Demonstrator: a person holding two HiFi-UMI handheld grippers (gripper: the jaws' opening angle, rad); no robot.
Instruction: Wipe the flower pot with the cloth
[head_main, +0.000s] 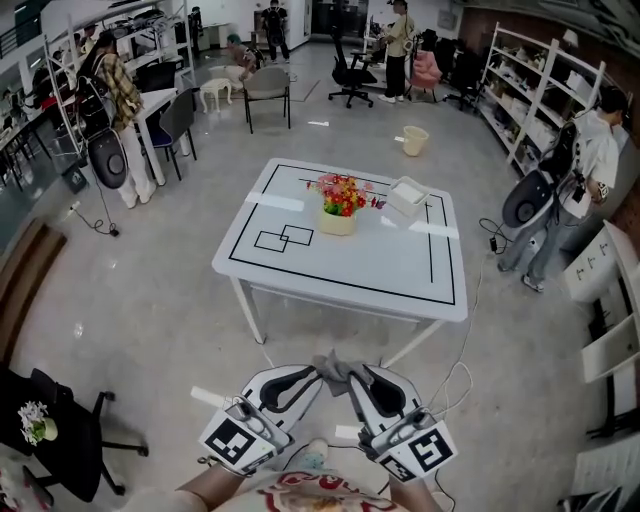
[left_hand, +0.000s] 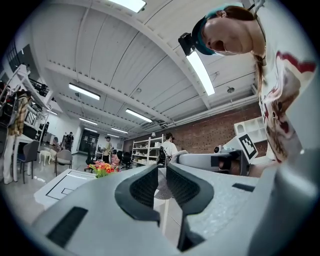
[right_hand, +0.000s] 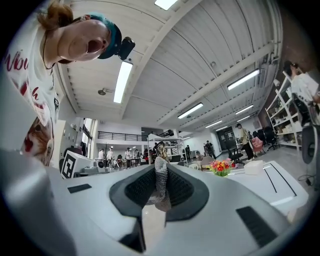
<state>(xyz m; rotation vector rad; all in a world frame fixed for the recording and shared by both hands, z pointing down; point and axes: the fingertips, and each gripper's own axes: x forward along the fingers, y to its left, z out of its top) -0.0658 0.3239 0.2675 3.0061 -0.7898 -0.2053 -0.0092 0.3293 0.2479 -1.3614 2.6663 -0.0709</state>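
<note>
Table (head_main: 330, 262): white top and legs, black line border, 2 small black-outlined rectangles near its left end.
Flower pot (head_main: 337, 222): cream. Flowers (head_main: 342, 193) in it: red, orange, yellow, with green leaves.
Box (head_main: 407, 195) on the table: white.
Cloth (right_hand: 161, 182): grey, fine mesh weave.
Left gripper (left_hand: 162, 172) and right gripper (right_hand: 161, 172): pale grey-white shells, black ribbed pads (right_hand: 142, 187). Marker cube (head_main: 238, 440) on each: white with a black square pattern.
Floor (head_main: 150, 290): glossy grey.
Bucket (head_main: 414, 140): cream.
Far wall (left_hand: 210, 137): red-brown brick.
</note>
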